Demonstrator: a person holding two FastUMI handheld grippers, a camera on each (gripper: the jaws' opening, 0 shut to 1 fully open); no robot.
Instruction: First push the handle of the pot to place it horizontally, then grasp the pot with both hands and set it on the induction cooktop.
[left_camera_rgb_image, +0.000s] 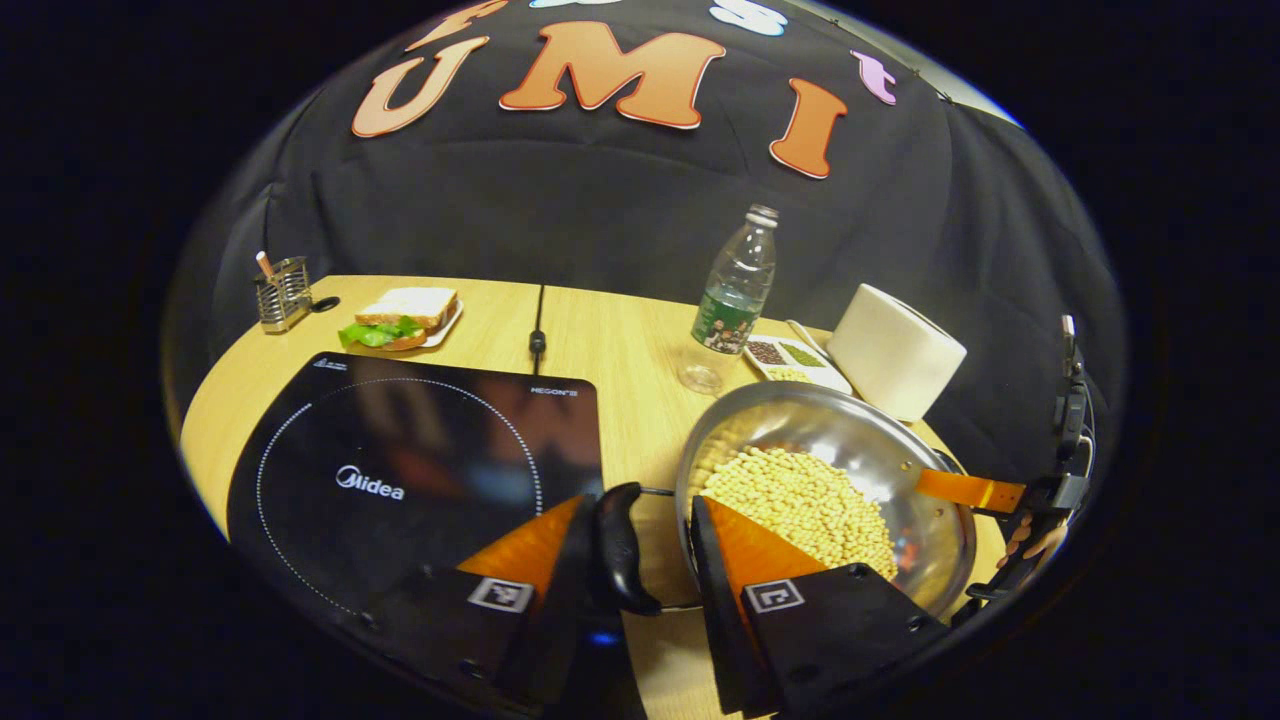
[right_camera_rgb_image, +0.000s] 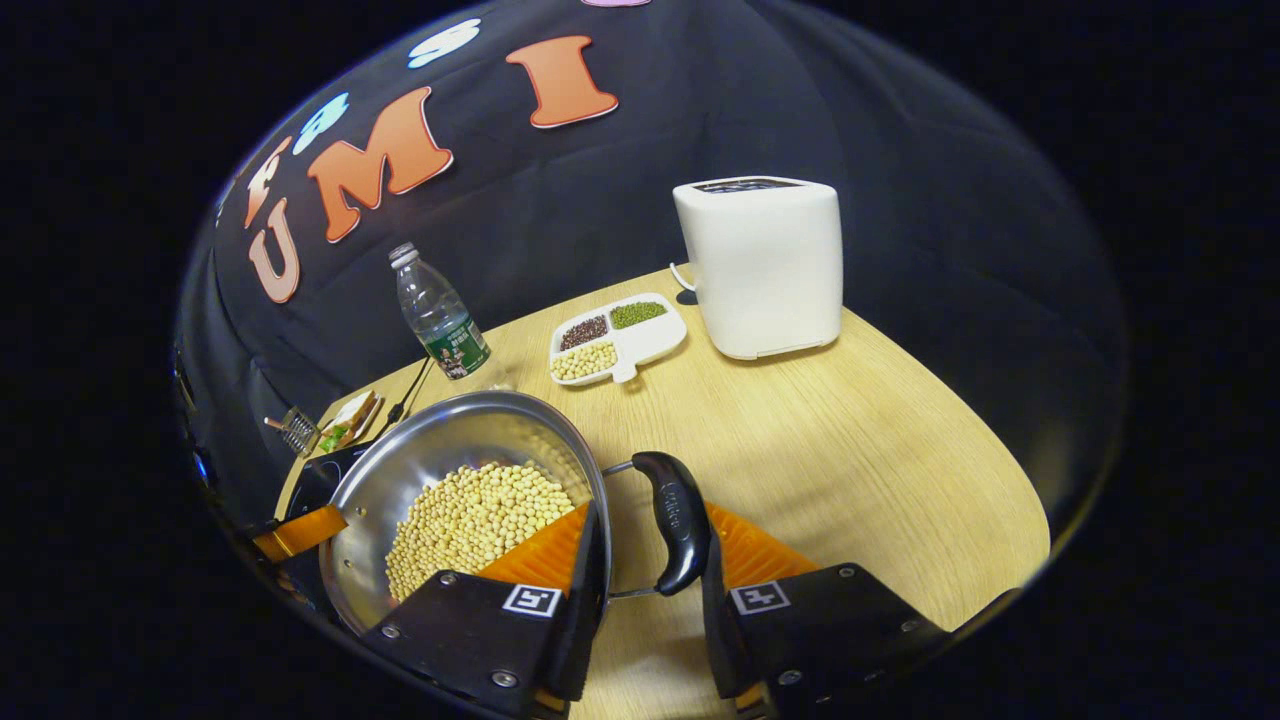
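Dim booth, fisheye-warped edges, perhaps overhead light.

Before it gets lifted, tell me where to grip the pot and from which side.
Grip the pot by its two black loop handles, one per gripper, coming in from opposite sides. Both handles stick out level from the rim, and each already sits between a gripper's fingers: left gripper, right gripper. The rim looks thin and the pot holds beans.

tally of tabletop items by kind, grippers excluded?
Cookware: 2, steel pot of yellow beans, black glass induction cooktop
Appliance: 1, white toaster
Food dishes: 2, sandwich plate, white divided bean tray
Clear plastic bottle: 1
Wire holder: 1
Total: 7
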